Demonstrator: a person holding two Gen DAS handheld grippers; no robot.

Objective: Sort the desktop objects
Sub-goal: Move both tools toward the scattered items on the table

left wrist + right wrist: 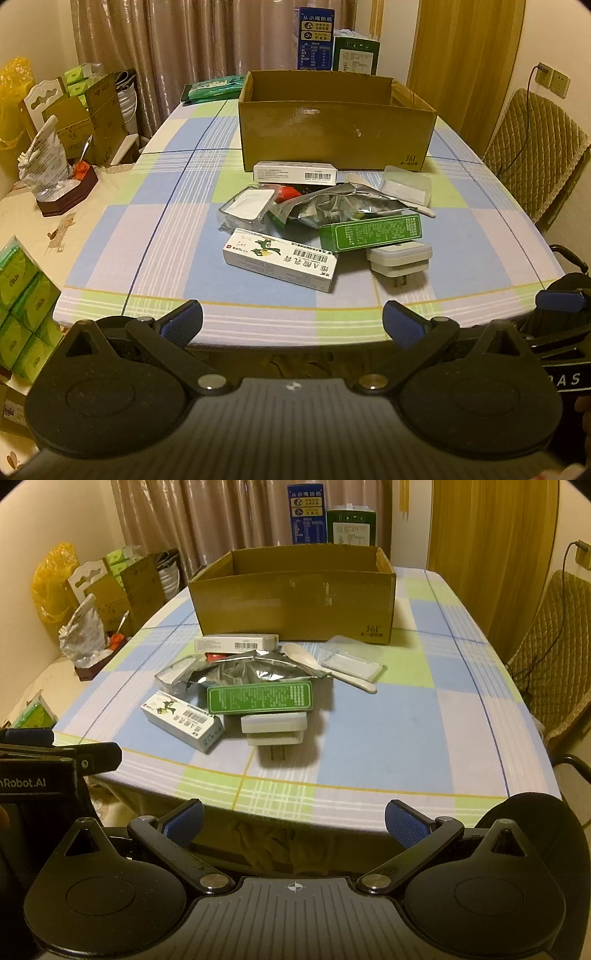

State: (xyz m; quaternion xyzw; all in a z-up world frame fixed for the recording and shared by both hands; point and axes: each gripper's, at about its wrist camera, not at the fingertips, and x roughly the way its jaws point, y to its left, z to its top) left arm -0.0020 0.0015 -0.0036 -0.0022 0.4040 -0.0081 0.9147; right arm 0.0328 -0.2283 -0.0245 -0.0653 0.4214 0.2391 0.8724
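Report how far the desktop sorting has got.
Done: nothing visible; no item shows inside the open brown cardboard box, though its floor is hidden. In hand: nothing; left gripper and right gripper are open, short of the table. Left: the whole pile, including white medicine carton, green carton, white plug adapter.

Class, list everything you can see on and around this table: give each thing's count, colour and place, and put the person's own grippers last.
cardboard box: one, brown, open, table's far side.
white medicine box: one, nearest pile item, left.
green box: one, leaning over the plug adapter.
plug adapter: one, white, near right of pile.
foil pouch: one, silver, pile centre.
barcoded white box: one, against the cardboard box.
plastic spoon: one, white, right of pouch.
clear trays: two, either end of pile.
cartons: two, blue and green, behind the cardboard box.
left gripper: open.
right gripper: open.
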